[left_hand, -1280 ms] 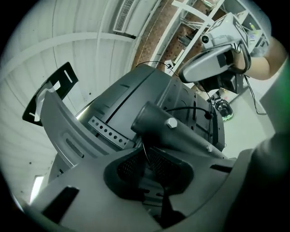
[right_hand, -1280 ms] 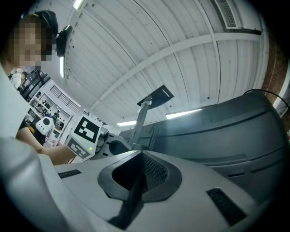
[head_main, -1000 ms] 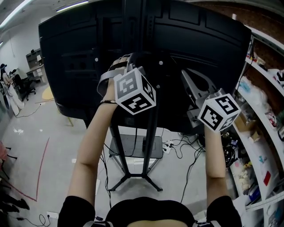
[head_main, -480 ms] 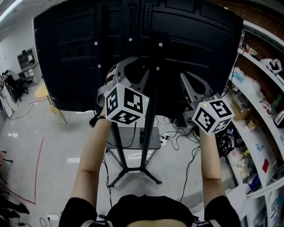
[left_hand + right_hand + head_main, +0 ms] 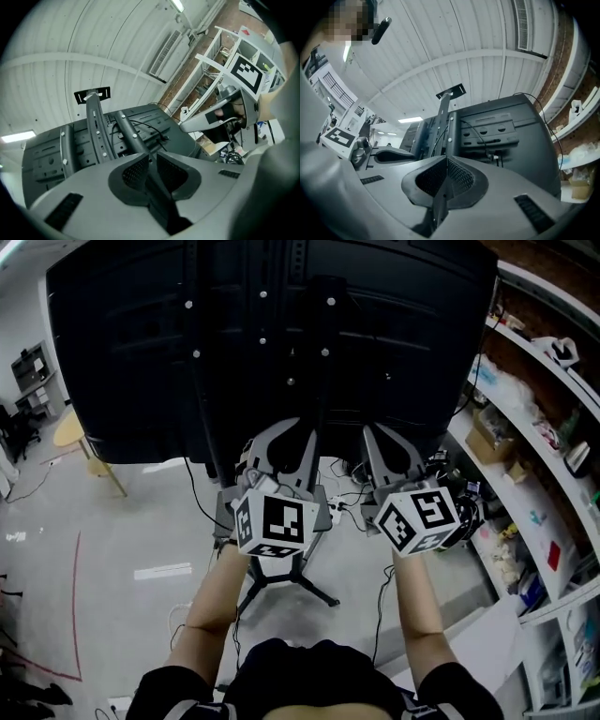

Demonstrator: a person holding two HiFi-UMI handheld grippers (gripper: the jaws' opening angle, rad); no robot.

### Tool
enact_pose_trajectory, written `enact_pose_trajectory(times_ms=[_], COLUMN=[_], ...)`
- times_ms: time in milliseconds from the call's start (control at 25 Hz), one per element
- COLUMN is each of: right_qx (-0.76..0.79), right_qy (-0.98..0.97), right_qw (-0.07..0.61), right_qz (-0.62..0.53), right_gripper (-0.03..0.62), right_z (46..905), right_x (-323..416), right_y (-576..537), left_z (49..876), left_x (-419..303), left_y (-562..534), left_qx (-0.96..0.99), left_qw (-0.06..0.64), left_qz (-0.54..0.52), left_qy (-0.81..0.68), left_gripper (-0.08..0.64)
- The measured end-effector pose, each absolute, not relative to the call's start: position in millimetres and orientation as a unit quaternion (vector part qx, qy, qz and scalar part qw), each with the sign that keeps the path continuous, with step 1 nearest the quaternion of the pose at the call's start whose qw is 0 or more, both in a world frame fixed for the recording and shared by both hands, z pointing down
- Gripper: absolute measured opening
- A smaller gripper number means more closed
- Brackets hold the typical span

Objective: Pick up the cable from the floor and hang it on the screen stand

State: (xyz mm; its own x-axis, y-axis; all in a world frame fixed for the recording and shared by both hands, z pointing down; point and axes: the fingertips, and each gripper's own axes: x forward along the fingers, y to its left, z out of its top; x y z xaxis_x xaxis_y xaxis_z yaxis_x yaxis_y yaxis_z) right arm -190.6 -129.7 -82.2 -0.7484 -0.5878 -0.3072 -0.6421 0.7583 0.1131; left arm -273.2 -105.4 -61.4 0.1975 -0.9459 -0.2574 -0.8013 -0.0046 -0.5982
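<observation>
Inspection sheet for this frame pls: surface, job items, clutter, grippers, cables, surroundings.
Surface: grey floor, red line at left.
Job's things: screen, back side, on its stand; no cable held.
Clutter: cardboard box, bags on shelves, right.
Grippers: left gripper slightly open, jaws just closing, nothing between; right gripper shut, empty.
Cables: tangle on floor by stand base; thin cable on screen's back.
Surroundings: round table, far left.

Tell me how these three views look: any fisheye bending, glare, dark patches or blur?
Head view: strong fisheye, so the shelves bow along the right edge, and the screen shows a black back with little detail. Left gripper view: black rounded corners, and a ceiling light glares at the left edge. Right gripper view: the same rounded corners, and a ceiling strip light is blown out white.
</observation>
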Motion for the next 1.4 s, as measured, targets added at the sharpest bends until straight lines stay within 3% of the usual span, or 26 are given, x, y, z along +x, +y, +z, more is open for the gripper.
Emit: enact_pose_trajectory(times_ms=[200, 480, 680, 1400], right_qx=[-0.355, -0.386, -0.429, -0.407], right_qy=[0.923, 0.913, 0.893, 0.904], right_qw=[0.141, 0.134, 0.123, 0.119], right_qz=[0.053, -0.001, -0.057, -0.049], right_gripper=[0.023, 0.023, 0.021, 0.021], right_z=[-37, 24, 79, 92], right_x=[-185, -184, -179, -230], right_y=[-117, -99, -91, -76], left_z=[-15, 55, 93, 109], left_x=[-252, -248, -253, -317], left_y=[-88, -65, -53, -29], left_qx=[-0.737, -0.8, -0.806, -0.763], left_qw=[0.279, 0.138, 0.085, 0.03], left_qz=[-0.047, 0.02, 0.031, 0.053], left_qy=[0.614, 0.584, 0.585, 0.643], left_gripper=[0.008, 0.008, 0.008, 0.008])
